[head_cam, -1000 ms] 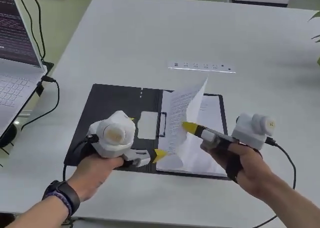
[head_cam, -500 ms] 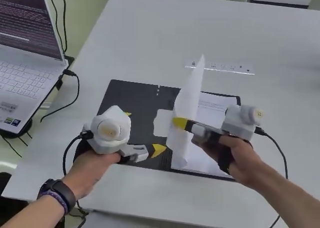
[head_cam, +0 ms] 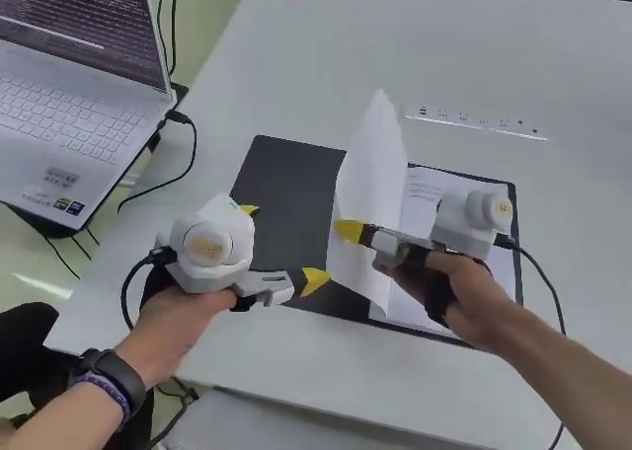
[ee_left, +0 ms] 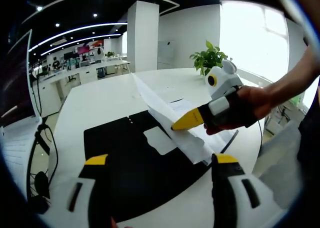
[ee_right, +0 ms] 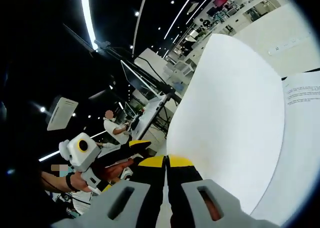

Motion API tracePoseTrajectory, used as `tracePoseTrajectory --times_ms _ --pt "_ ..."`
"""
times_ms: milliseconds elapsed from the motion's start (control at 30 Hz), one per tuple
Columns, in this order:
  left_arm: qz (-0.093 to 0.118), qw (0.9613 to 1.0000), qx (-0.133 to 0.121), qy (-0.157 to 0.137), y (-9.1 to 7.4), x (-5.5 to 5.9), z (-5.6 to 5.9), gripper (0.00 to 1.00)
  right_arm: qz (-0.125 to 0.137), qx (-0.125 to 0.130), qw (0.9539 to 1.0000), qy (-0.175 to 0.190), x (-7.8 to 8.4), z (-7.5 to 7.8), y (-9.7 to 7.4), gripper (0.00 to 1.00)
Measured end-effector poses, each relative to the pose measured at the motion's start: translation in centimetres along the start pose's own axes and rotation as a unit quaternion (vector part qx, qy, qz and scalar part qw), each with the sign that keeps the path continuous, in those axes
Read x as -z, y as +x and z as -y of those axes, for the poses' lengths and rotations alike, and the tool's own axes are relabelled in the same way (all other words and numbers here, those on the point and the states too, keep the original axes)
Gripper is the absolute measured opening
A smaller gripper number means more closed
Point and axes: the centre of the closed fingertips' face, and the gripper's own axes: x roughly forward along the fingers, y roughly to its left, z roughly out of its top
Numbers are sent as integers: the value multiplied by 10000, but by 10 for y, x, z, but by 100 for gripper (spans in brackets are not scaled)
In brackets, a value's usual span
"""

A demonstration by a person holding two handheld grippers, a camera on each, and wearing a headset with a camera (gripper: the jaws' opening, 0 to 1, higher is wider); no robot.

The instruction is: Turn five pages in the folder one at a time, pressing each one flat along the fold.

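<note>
Near the bench's [head_cam: 296, 351] front edge, the right gripper [head_cam: 346, 230] clamped the page [head_cam: 373, 174] for turning; the left gripper [head_cam: 281, 245] hovered, jaws apart.

The lifted page [head_cam: 373, 188] hides part of the folder [head_cam: 286, 188], whose printed text [head_cam: 432, 186] looks too small to read.

Yellow-tipped white left tool [head_cam: 280, 246], matching right tool [head_cam: 348, 231], dark wristband [head_cam: 111, 376]
</note>
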Motion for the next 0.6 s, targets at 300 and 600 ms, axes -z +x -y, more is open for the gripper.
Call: tracePoseTrajectory --times_ms 300,600 --pt "-41 9998 -187 -113 -16 11 -14 82 -279 31 9996 103 18 5 26 0" --pt "-10 9990 -360 -261 -35 20 -21 83 -377 331 9971 576 42 17 50 0"
